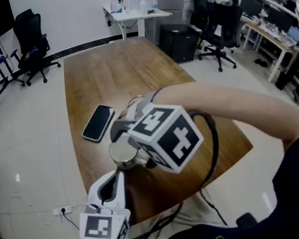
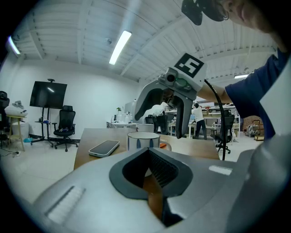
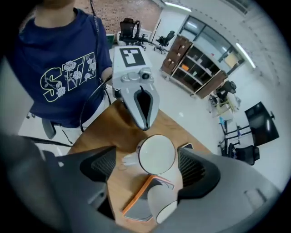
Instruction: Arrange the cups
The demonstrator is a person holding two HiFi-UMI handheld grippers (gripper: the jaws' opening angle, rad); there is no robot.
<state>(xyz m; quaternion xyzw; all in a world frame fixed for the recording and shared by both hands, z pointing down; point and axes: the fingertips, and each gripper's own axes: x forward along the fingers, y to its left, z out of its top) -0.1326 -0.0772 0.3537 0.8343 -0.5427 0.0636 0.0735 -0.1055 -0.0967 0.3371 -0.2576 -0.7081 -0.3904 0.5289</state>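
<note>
From where I stand, the counter (image 1: 113, 71) carries two cups: one upright cup (image 3: 157, 154) and one tipped cup (image 3: 163, 202) lying on its side. There is one phone (image 1: 98, 123) and one orange-edged flat pad (image 3: 137, 208). Two grippers are in play: one left gripper (image 1: 115, 178) and one right gripper (image 3: 148, 164).

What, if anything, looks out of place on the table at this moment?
A tipped cup lies on its side by an orange-edged flat item, while the upright cup stands between the open jaws of the right gripper. No spill shows on the wood.
</note>
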